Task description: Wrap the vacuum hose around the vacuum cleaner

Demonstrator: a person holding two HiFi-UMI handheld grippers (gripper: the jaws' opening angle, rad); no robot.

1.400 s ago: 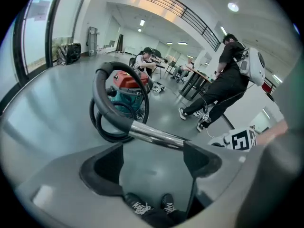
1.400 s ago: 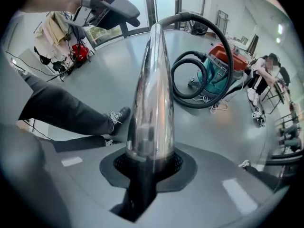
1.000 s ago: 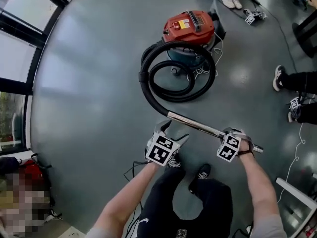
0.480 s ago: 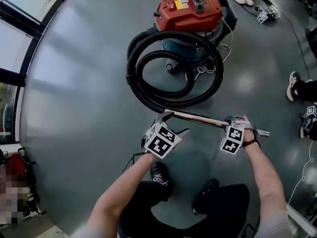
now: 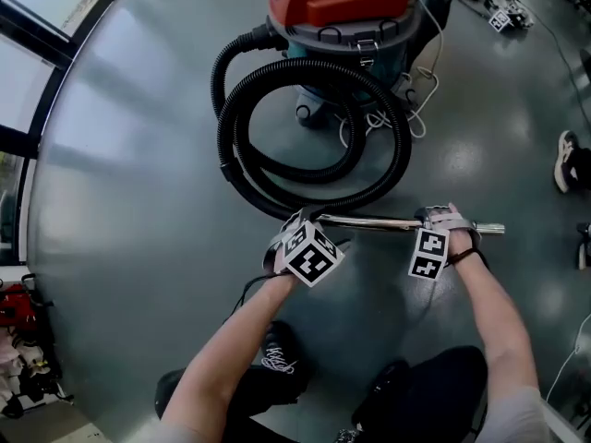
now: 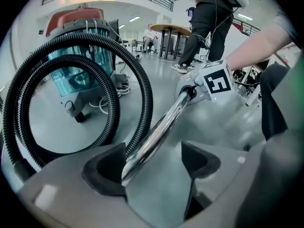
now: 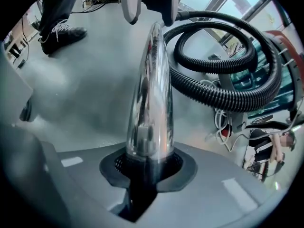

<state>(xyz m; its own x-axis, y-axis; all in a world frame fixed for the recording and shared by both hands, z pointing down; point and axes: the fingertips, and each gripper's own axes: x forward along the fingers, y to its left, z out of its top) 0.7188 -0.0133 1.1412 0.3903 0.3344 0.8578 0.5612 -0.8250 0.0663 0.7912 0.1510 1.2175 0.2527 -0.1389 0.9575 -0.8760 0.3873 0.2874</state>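
The vacuum cleaner (image 5: 342,3), red on top with a teal body, stands at the top of the head view. Its black ribbed hose (image 5: 314,169) lies in two loops on the floor in front of it. The hose ends in a chrome tube (image 5: 369,221) held level between my hands. My left gripper (image 5: 300,227) is at the hose end; its jaws (image 6: 154,163) stand apart, and the tube (image 6: 156,132) rests against the left pad only. My right gripper (image 5: 436,221) is shut round the tube's other end (image 7: 149,103).
A white power cord (image 5: 411,100) lies tangled beside the vacuum. Someone's shoe (image 5: 565,160) is at the right edge, and a thin black cable (image 5: 249,293) runs by my feet (image 5: 277,358). A window wall (image 5: 37,26) borders the left. A person (image 6: 209,18) stands by a round table (image 6: 175,30).
Both grippers have come down with the chrome tube toward the floor. The tube has swung from slanted to level. The vacuum and hose coil have moved up and grown larger in view.
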